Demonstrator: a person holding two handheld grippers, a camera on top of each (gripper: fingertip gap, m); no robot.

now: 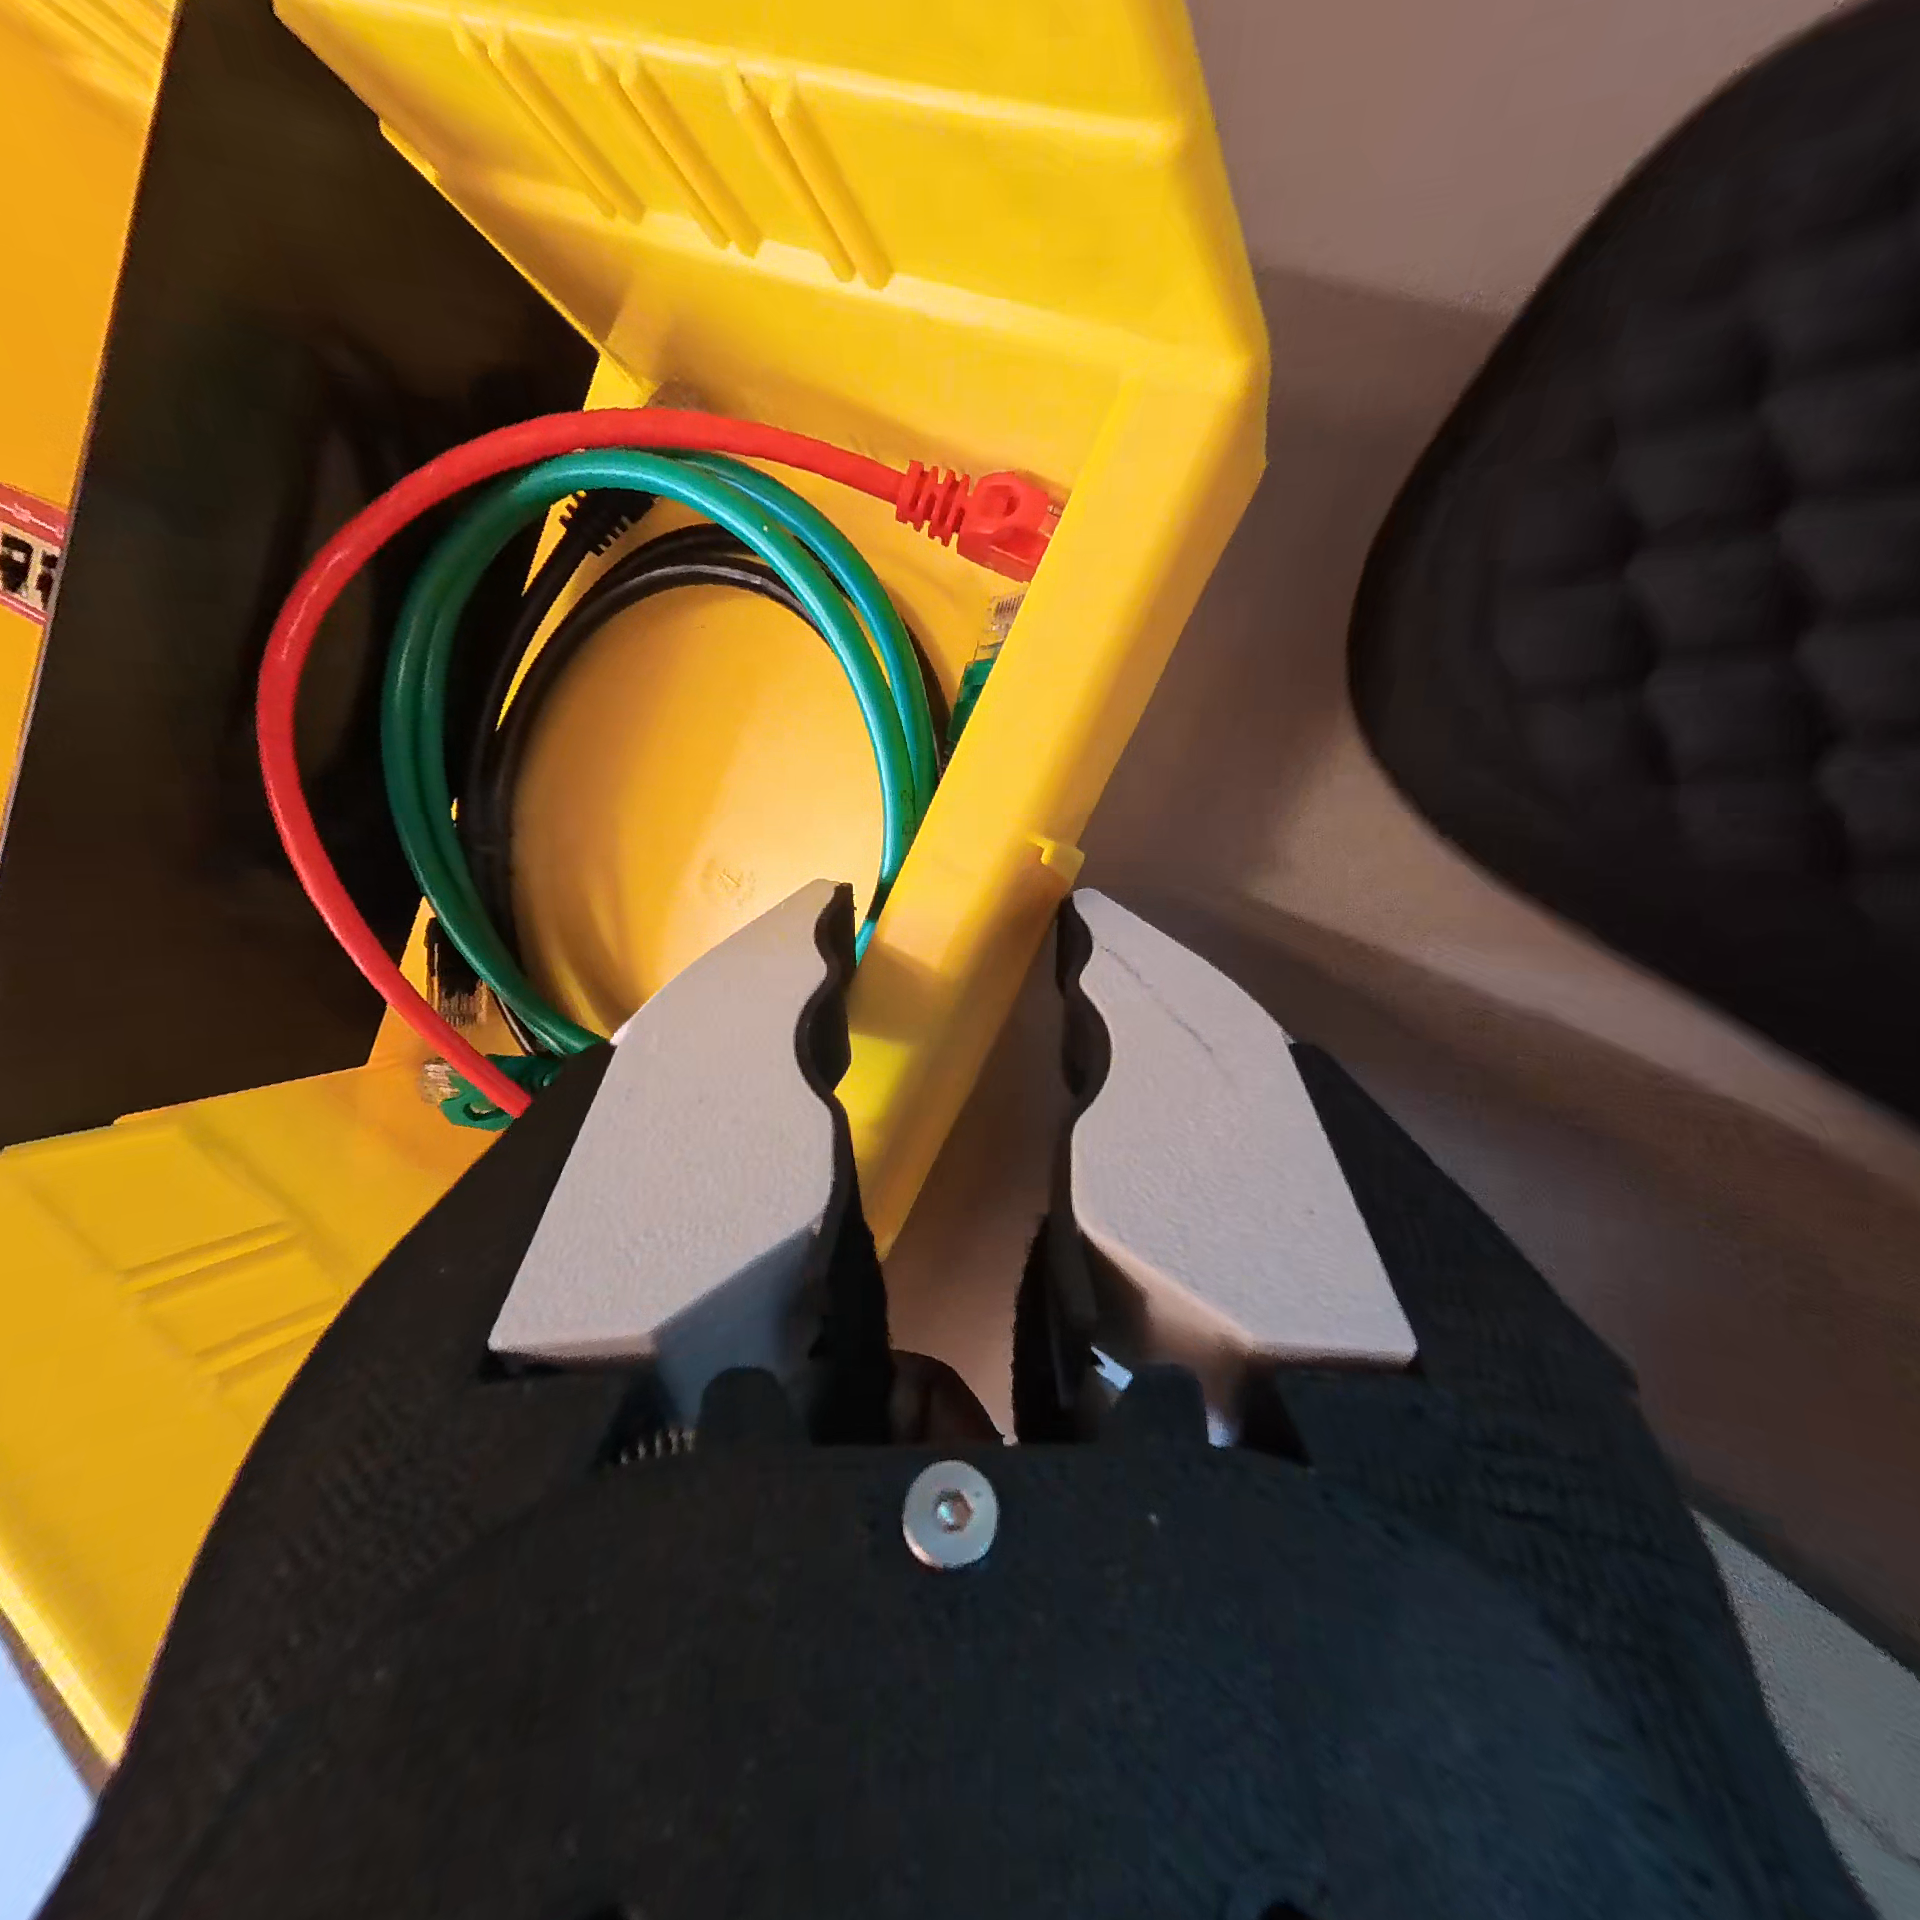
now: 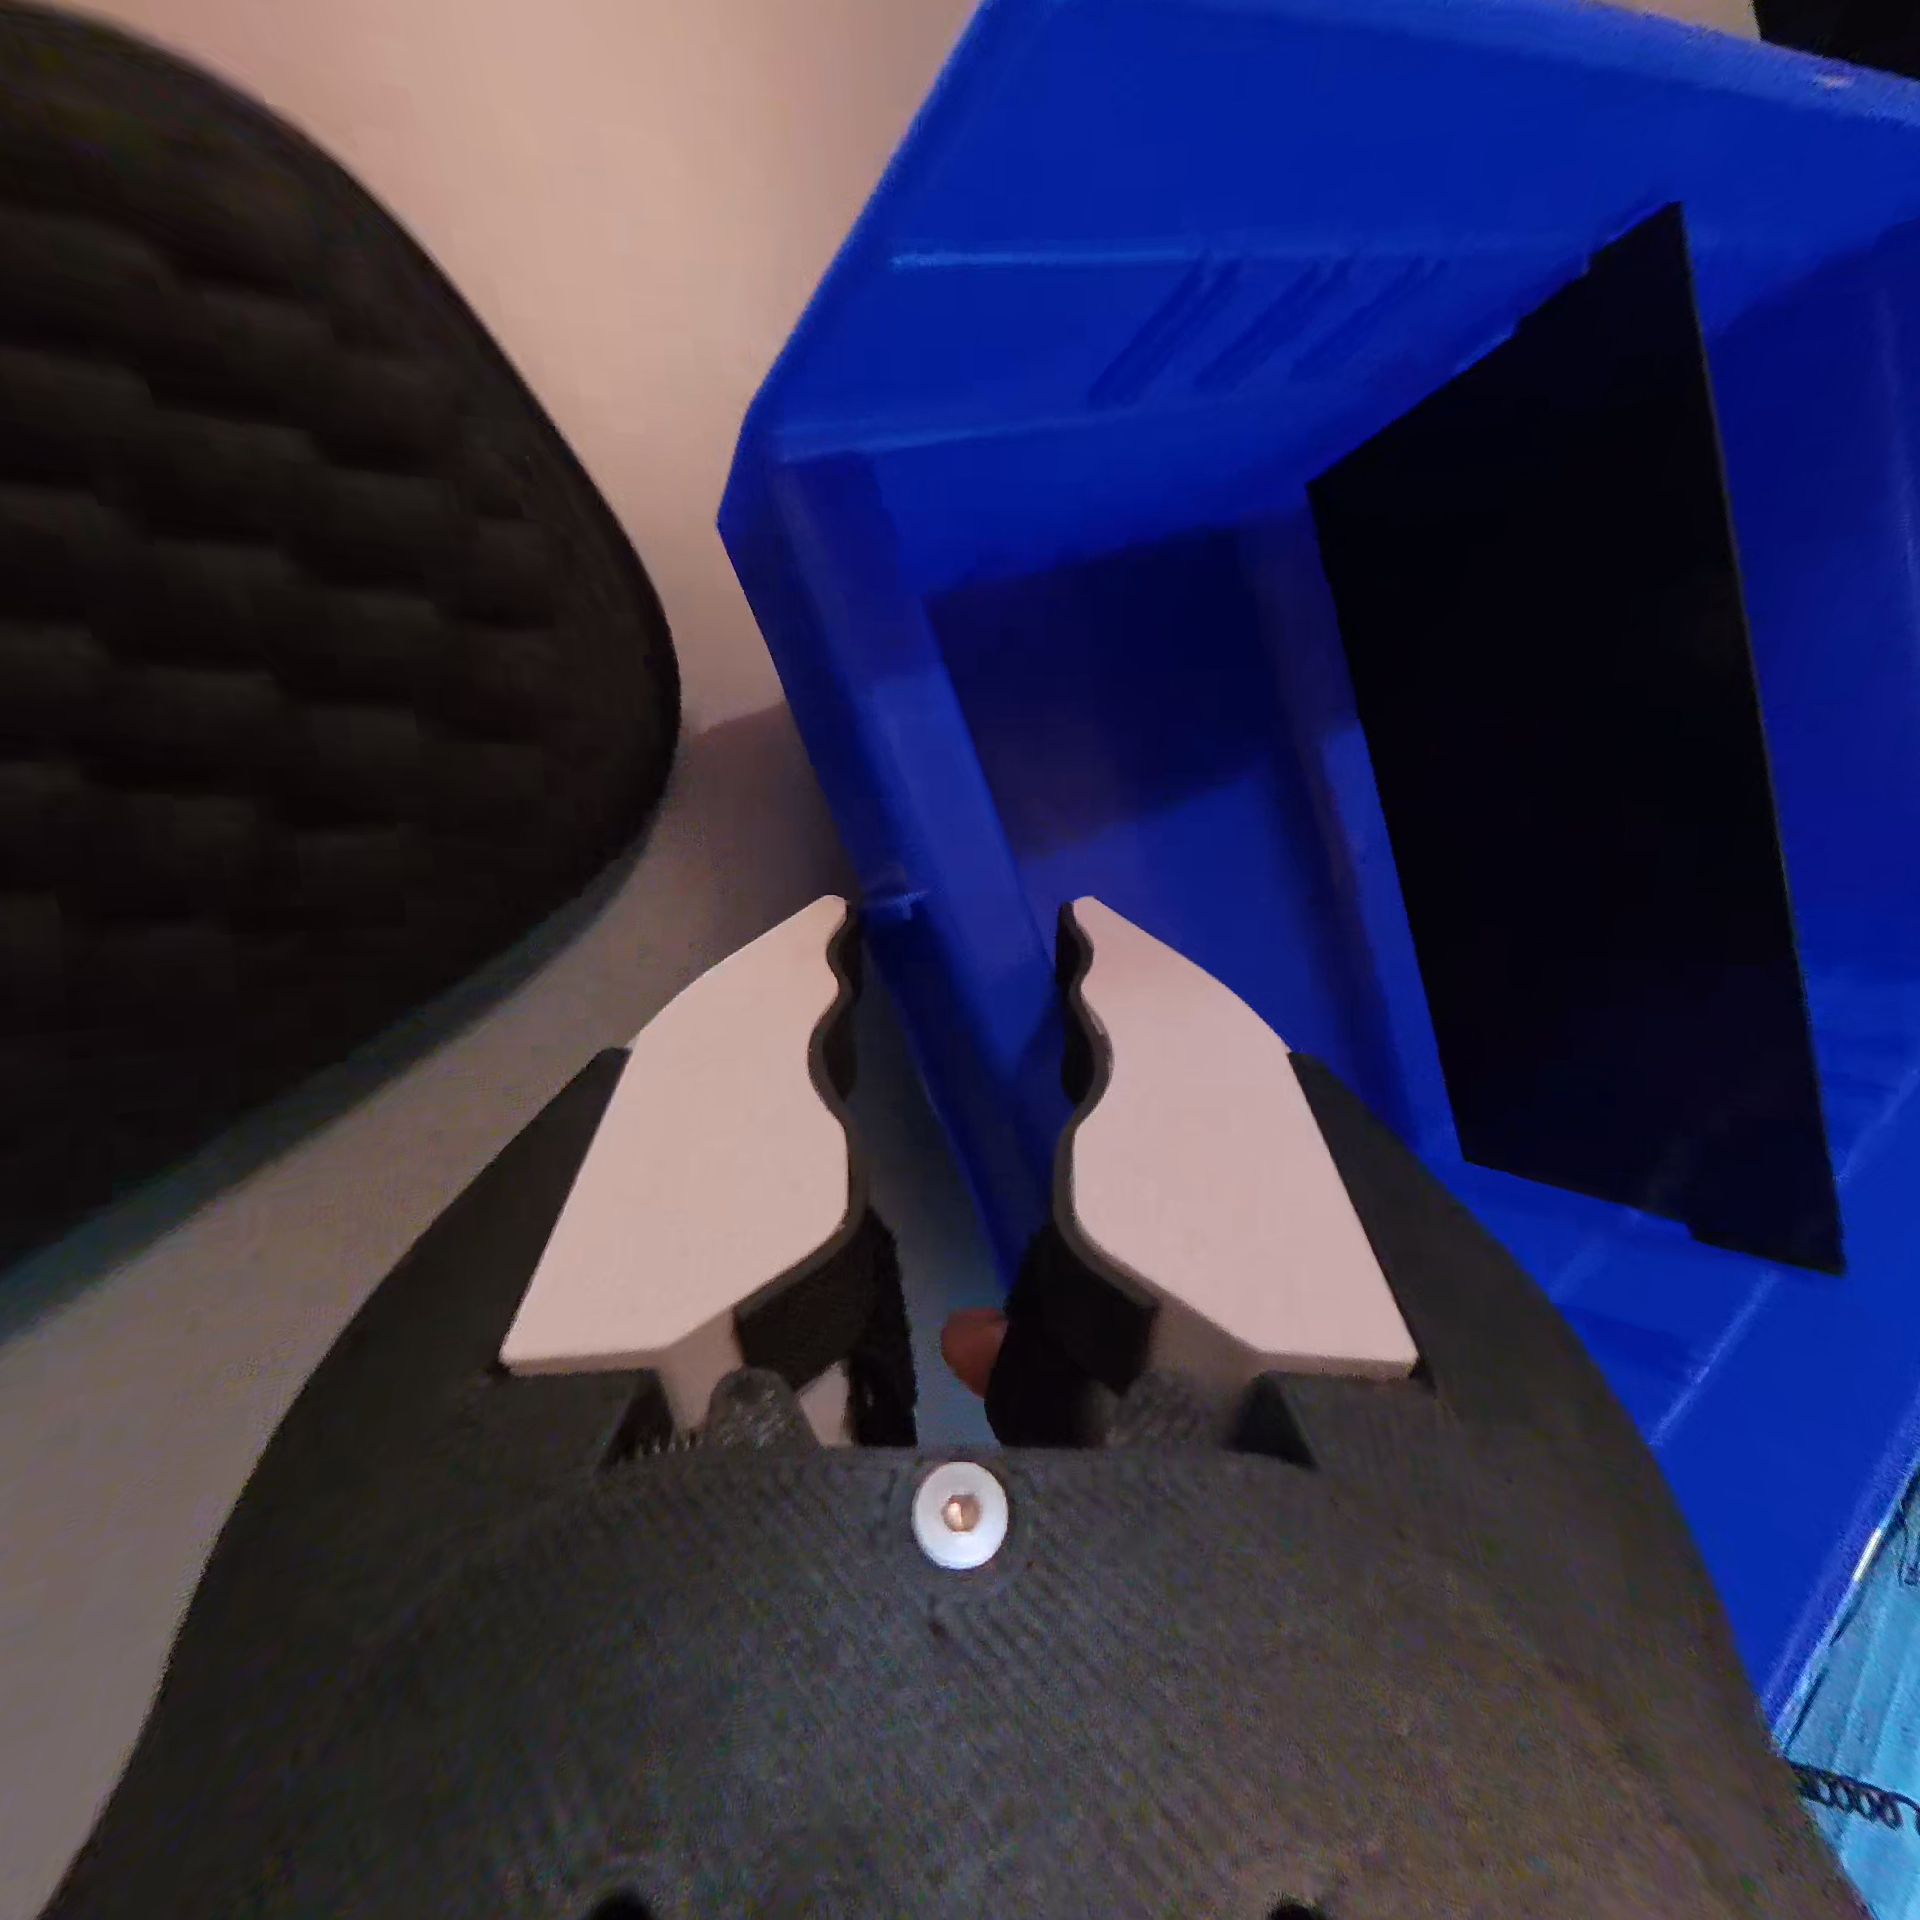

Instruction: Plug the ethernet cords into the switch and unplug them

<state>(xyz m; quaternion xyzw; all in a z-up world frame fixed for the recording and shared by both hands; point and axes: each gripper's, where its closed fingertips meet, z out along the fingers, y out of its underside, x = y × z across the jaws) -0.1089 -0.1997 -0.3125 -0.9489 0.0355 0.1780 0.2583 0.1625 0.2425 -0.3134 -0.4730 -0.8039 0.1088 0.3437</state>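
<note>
A yellow plastic bin [image 1: 935,312] holds coiled ethernet cords: a red cord [image 1: 312,644] with its red plug [image 1: 997,514] against the bin wall, a green cord [image 1: 852,644] and a black cord [image 1: 488,810]. My left gripper [image 1: 956,914] is closed on the bin's side wall, one finger inside and one outside. In the right wrist view, my right gripper [image 2: 956,925] is closed the same way on the side wall of a blue plastic bin [image 2: 1247,208]. A flat black panel [image 2: 1558,779] stands inside the blue bin. No switch is clearly recognisable in either view.
A black quilted padded object [image 1: 1714,582] lies on the pale surface between the bins; it also shows in the right wrist view [image 2: 260,623]. A black divider panel [image 1: 208,623] stands in the yellow bin. A light blue wrapper [image 2: 1860,1662] is at the lower right. Tip to tip, the grippers are about 50 cm apart.
</note>
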